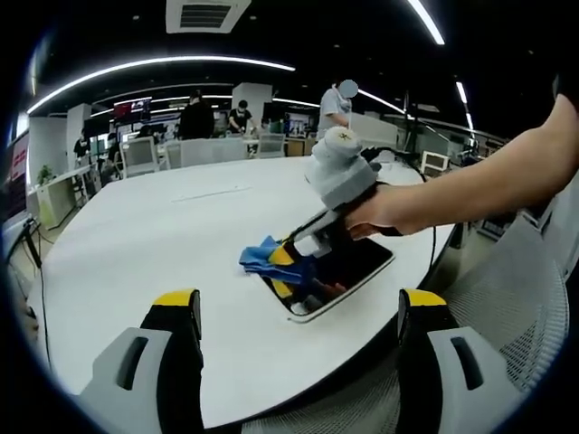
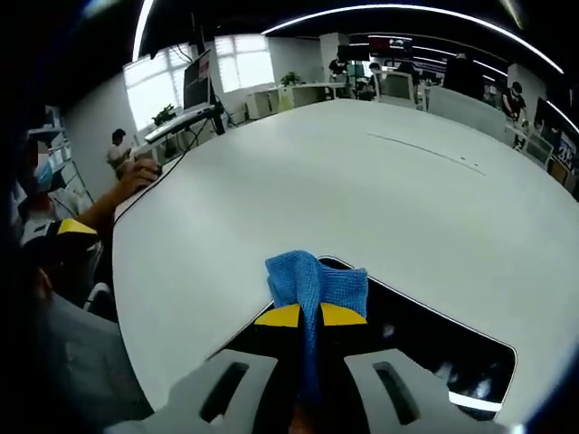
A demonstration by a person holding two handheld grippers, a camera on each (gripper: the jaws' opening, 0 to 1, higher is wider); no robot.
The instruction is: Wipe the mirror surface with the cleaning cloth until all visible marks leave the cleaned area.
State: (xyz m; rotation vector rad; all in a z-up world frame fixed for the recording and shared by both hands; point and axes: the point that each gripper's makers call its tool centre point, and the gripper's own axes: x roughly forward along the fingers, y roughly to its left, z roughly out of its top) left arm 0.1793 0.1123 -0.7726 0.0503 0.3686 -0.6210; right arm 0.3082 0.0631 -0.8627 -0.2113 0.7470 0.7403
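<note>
A dark rectangular mirror (image 1: 355, 271) with a white rim lies flat on the white table (image 1: 163, 244), near its front right edge. In the left gripper view, a hand holds the right gripper (image 1: 291, 267) down over the mirror's left end, shut on a blue cleaning cloth (image 1: 261, 257). My left gripper (image 1: 298, 312) hangs open above the table's near edge, short of the mirror, with nothing between its jaws. In the right gripper view, the right gripper (image 2: 310, 316) pinches the blue cloth (image 2: 317, 282) over the mirror (image 2: 434, 348), which reflects ceiling lights.
A grey mesh chair (image 1: 507, 307) stands at the table's right edge, under the person's arm. A cable (image 1: 432, 237) runs off the table there. Further desks, chairs and several people stand behind the table. A seated person (image 2: 54, 298) is at the left in the right gripper view.
</note>
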